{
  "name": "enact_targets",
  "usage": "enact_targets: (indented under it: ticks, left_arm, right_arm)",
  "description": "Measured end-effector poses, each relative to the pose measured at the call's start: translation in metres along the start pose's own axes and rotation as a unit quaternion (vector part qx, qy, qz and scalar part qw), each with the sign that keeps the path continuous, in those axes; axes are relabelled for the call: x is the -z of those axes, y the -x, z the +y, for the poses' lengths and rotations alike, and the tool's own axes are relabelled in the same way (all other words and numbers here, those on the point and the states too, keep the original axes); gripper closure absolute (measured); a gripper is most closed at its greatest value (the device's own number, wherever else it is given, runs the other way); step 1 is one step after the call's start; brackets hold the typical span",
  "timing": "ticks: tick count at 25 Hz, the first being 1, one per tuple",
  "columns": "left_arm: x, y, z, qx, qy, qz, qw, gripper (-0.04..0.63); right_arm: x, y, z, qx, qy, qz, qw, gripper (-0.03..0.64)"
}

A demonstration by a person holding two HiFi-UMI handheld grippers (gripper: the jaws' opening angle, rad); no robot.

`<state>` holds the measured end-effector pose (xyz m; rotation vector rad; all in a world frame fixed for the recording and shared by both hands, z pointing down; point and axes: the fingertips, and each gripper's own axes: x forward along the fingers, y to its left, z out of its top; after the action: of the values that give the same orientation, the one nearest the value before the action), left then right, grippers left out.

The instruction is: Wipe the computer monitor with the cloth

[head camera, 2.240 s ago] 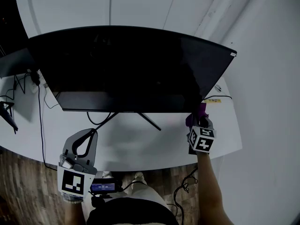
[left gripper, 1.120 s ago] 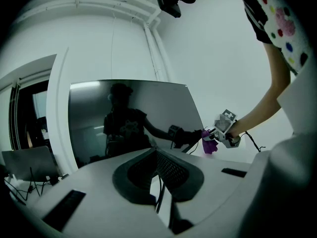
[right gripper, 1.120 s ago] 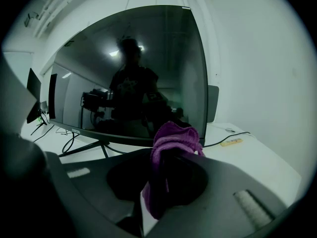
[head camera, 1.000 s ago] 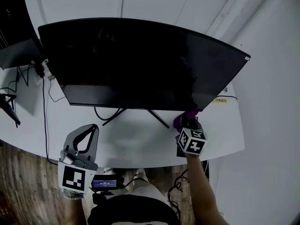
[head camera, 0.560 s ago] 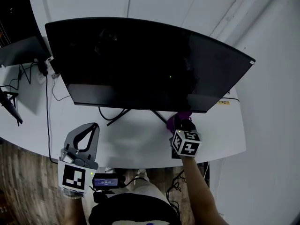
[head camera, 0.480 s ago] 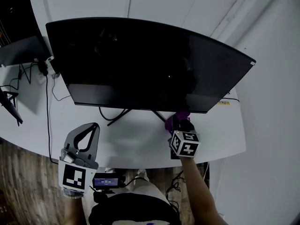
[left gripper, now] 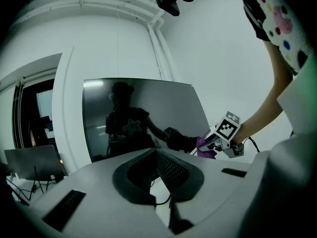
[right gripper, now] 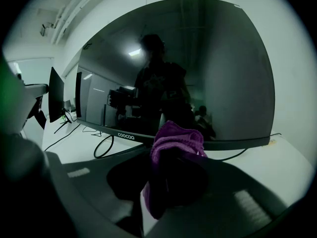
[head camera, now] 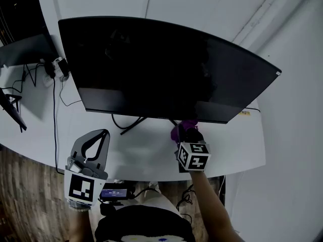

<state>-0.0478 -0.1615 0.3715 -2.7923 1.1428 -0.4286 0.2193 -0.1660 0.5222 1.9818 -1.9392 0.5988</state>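
Sliding to the left, the right gripper (head camera: 186, 133) has gone along the bottom edge of the monitor (head camera: 166, 69), from near the right corner to a spot closer to the middle. Its jaws are pinching the purple cloth (head camera: 177, 130) tight. In the right gripper view the cloth (right gripper: 176, 138) is bunched up and sticks out past the jaw tips. It sits right at the thin bottom strip of the monitor (right gripper: 198, 68), a little to the right of the small white letters there. In the left gripper view the cloth (left gripper: 205, 147) meets its own dark mirror picture on the screen, so it looks like it is touching the glass.

The left gripper (head camera: 103, 133) is low on the left side, over the near edge of the white desk (head camera: 146, 150), well apart from the monitor. Its jaws are pressed together at the tips and nothing is between them.

The monitor is big, black and turned off, and it shows a dark mirror picture of the person. Its thin black stand legs (head camera: 132, 126) rest on the desk under it. A black cable (head camera: 54, 115) runs down the desk on the left, near a smaller dark screen (head camera: 25, 47)
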Motion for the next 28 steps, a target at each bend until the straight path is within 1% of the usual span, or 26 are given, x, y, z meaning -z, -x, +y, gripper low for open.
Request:
enact_targets:
  ticks: [13,28]
  left_arm:
    - [0.013,0.011,0.023,-0.007,-0.003,0.005,1.0000,0.591]
    - [0.028,0.033,0.056,-0.032,0.007,0.008,0.9994,0.591]
  right_arm:
    - [-0.002,-0.014,0.063,-0.044,0.023,0.010,0.999,0.552]
    - [-0.006,-0.031,0.141,-0.105,0.059,0.015,0.993,0.552]
